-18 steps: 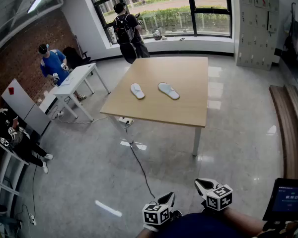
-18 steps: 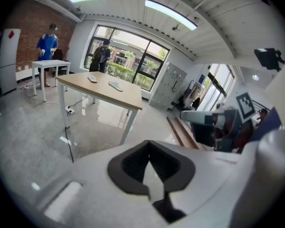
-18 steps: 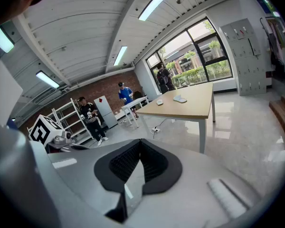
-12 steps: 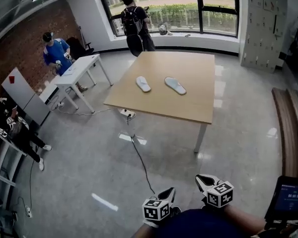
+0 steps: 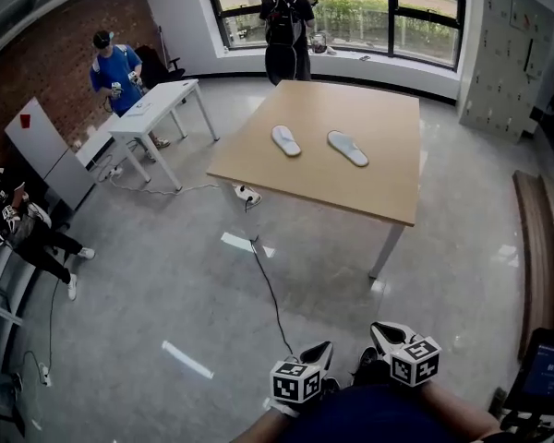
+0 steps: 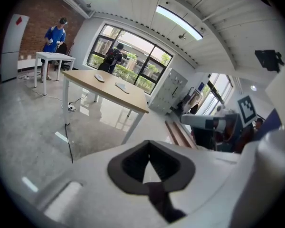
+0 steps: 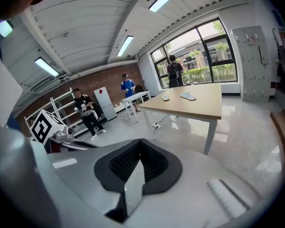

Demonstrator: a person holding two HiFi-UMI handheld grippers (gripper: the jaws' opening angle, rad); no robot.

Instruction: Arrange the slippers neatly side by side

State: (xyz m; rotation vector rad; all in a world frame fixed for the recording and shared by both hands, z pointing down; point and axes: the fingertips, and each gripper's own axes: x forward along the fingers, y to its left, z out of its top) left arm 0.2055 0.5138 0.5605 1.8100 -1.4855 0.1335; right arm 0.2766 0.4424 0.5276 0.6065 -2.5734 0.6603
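Two white slippers (image 5: 285, 140) (image 5: 347, 148), lying flat and apart, splayed on wooden table (image 5: 388, 192)

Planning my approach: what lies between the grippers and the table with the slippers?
Head view: grey floor, crossed by a black cable running toward the table.

daylight pours in through the windows (image 5: 351, 12) and, with the ceiling strips (image 6: 178, 22), keeps the room evenly bright. the glossy floor (image 5: 148, 275) throws back pale glare streaks and holds a soft shadow under the table (image 5: 379, 173). the head view is sharp in the middle but bows hard at its edges, and both gripper views are round fisheyes with black corners (the left gripper (image 6: 149, 148) and right gripper (image 7: 140, 146), close to the lens, look soft).
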